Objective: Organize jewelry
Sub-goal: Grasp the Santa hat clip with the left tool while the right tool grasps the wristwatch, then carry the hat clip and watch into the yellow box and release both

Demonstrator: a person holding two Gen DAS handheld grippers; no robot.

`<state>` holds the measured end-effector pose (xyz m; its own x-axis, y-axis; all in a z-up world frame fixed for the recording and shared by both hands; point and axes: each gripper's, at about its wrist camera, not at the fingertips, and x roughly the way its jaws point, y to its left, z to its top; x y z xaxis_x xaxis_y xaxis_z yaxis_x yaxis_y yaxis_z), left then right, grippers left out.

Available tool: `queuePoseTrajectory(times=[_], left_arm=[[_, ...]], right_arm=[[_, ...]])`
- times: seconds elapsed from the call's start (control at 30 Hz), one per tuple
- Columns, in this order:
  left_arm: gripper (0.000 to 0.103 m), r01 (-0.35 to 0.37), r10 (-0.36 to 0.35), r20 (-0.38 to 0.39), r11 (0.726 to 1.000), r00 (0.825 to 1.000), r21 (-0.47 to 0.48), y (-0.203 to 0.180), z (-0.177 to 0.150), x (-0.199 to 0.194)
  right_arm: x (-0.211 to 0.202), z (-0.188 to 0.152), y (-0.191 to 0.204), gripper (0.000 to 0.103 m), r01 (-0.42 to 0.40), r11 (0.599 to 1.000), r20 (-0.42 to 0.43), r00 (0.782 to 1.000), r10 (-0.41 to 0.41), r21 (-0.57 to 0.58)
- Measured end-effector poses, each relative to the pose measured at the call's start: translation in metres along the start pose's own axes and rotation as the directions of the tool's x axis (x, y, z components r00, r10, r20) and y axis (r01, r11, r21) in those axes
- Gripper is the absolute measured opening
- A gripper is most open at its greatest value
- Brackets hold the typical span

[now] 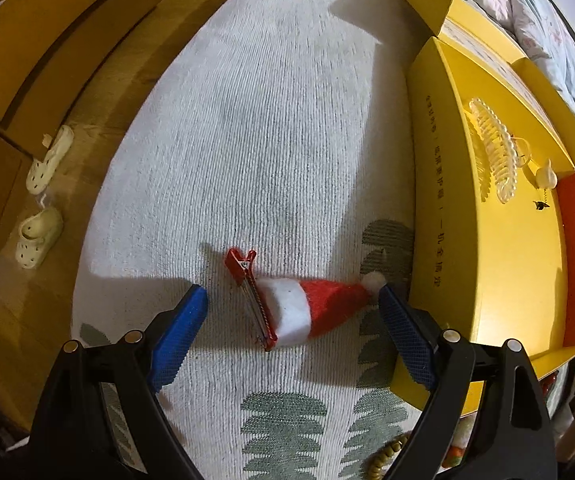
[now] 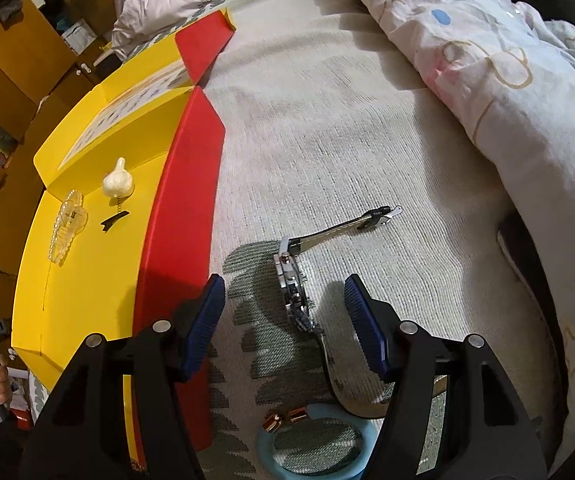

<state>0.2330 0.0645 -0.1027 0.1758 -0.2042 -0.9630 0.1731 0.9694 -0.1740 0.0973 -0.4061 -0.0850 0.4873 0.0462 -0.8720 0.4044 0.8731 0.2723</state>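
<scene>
A red hair clip with a small Santa hat (image 1: 295, 304) lies on the white bed cover between the blue pads of my open left gripper (image 1: 293, 298). A yellow box (image 1: 499, 264) to its right holds a clear claw clip (image 1: 495, 148) and a white garlic-shaped charm (image 1: 545, 176). In the right wrist view, a silver wristwatch (image 2: 299, 280) lies on its side between the pads of my open right gripper (image 2: 283, 300). The yellow box with red flaps (image 2: 87, 280) is on the left, holding the claw clip (image 2: 69, 224) and the charm (image 2: 117, 182).
A light blue bangle (image 2: 315, 440) with copper beads lies near the right gripper's base. A crumpled duvet (image 2: 487, 60) fills the right. A beaded bracelet (image 1: 387, 456) lies low in the left view. White clogs (image 1: 43, 200) sit on the wooden floor left of the bed.
</scene>
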Motion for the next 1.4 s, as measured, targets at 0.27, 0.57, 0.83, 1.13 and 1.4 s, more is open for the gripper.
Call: queuePoseTrajectory(times=[0.27,0.57,0.83,1.13,1.4], left_arm=[[0.085,0.014,-0.014,0.0,1.0,1.0,-0.017,0.002,0.0,-0.001],[0.072,0.044,-0.044,0.002,0.997,0.999,-0.056,0.011,0.002,-0.001],[0.037,0.08,-0.079,0.007,0.994,0.997,-0.08,0.021,0.004,-0.004],[0.03,0.093,-0.093,0.008,0.992,0.996,-0.089,0.026,0.004,-0.007],[0.03,0.097,-0.094,0.048,0.992,0.994,-0.075,0.018,0.001,-0.024]], right_arm=[[0.002,0.001,-0.009,0.054,-0.015,1.0,0.008,1.0,0.015,0.024],[0.005,0.0,-0.011,0.026,-0.015,1.0,0.0,1.0,0.015,0.023],[0.006,0.0,-0.013,0.019,-0.044,0.998,-0.003,0.999,0.044,0.039],[0.004,-0.001,-0.01,0.015,-0.044,0.998,0.002,0.999,0.044,0.039],[-0.008,0.002,-0.012,0.011,-0.069,0.997,0.035,0.997,0.067,0.046]])
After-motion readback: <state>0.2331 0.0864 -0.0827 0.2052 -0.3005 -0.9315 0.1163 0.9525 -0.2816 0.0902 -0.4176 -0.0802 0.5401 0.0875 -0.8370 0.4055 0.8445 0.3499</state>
